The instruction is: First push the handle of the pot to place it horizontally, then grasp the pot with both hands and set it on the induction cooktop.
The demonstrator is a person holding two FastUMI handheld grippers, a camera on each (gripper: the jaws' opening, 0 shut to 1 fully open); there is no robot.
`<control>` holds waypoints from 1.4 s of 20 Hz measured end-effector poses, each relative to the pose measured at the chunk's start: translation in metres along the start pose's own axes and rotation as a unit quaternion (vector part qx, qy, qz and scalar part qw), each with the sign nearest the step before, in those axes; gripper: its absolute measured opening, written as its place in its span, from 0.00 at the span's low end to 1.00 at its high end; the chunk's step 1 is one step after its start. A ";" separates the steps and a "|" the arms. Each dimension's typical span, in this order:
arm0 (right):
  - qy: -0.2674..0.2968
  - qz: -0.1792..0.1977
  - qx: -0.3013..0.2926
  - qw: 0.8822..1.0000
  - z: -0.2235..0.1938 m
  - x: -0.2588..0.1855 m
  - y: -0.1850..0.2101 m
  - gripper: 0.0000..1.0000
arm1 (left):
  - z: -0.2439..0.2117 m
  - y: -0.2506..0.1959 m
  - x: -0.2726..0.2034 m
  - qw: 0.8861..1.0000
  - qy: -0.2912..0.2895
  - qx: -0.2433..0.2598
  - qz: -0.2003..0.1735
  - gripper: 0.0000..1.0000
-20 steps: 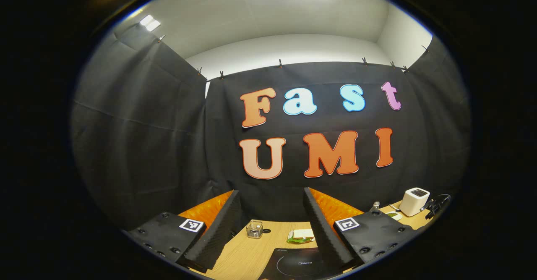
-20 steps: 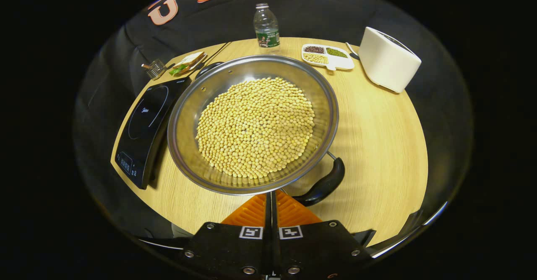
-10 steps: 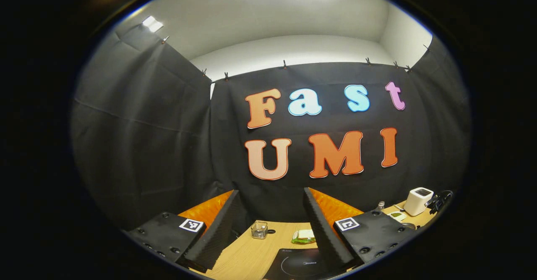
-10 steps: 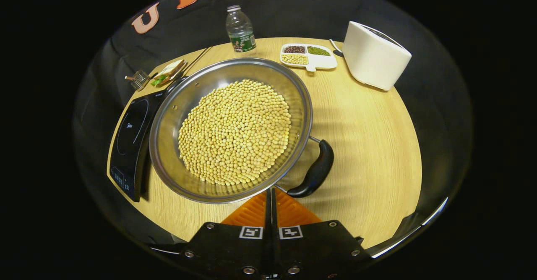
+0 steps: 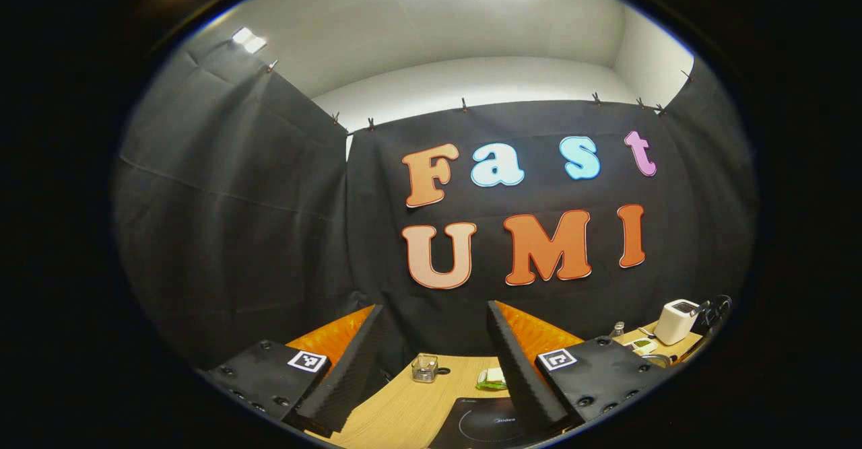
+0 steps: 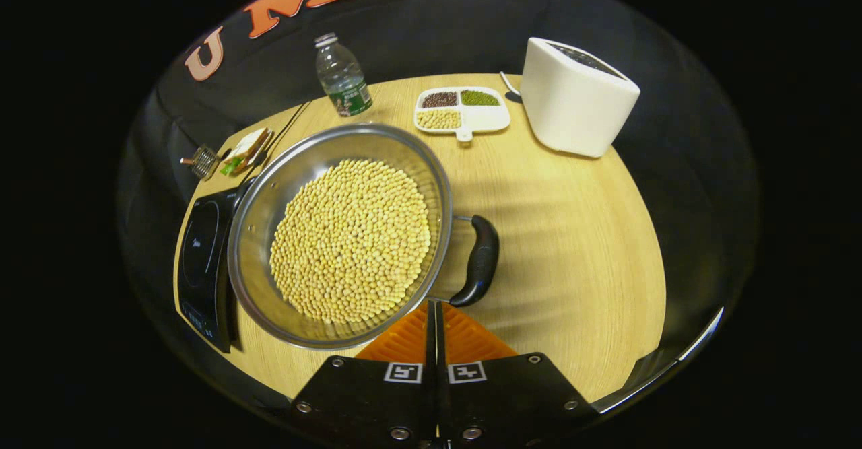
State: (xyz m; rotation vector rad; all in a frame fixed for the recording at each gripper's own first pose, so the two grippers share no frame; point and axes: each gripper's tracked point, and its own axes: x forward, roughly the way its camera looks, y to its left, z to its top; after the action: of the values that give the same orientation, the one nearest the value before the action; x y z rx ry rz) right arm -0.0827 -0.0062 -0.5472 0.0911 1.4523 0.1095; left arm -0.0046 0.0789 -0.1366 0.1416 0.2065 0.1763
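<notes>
While the right gripper (image 6: 435, 314) is being held with its fingers pressed together, nothing between them, its closed tip is being presented just below the near end of the pot's black handle (image 6: 479, 260), at or very near contact; actual touch cannot be confirmed. The closed posture is judged to be serving as a blunt pusher for the turning step, a single narrow edge being better suited to nudging than an open pair.

The pot (image 6: 269, 213), filled with yellow beans (image 6: 350, 240), is being seen on the wooden table (image 6: 572, 247), its left rim lying just beside, possibly overlapping, the induction cooktop (image 6: 199, 247). A second handle is being glimpsed at the far left rim. In the right gripper view the pot's right-hand handle is pointing out to the right. Whether the required horizontal alignment is being met cannot be settled from this angle, so the pushing step is being treated as in hand or near its end.

The left gripper (image 5: 431, 361) is being held wide open and raised, pointed at the booth wall, with the cooktop (image 5: 485, 425) low between its fingers. It is judged to be waiting clear of the pot until the two-handed lift is called for.

A bottle (image 6: 342, 77), a divided dish (image 6: 461, 108) and a white appliance (image 6: 576, 99) are standing well apart from the pot, at the table's far side
</notes>
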 end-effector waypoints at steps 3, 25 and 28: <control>-0.008 -0.008 -0.005 1.000 0.007 0.003 -0.001 0.00 | -0.004 -0.001 -0.003 1.000 0.004 -0.006 -0.002 0.99; -0.039 0.000 0.021 0.999 0.043 0.021 -0.011 0.00 | -0.080 -0.092 0.025 0.991 0.093 -0.047 -0.082 0.98; -0.043 0.012 0.028 0.999 0.049 0.021 -0.012 0.00 | -0.103 -0.121 0.030 0.985 0.125 -0.053 -0.108 0.98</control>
State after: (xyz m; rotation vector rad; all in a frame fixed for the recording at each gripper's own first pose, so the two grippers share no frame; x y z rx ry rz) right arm -0.0317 -0.0157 -0.5634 0.1572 1.3695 0.0829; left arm 0.0211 -0.0208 -0.2612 -0.0109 0.4605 -0.0121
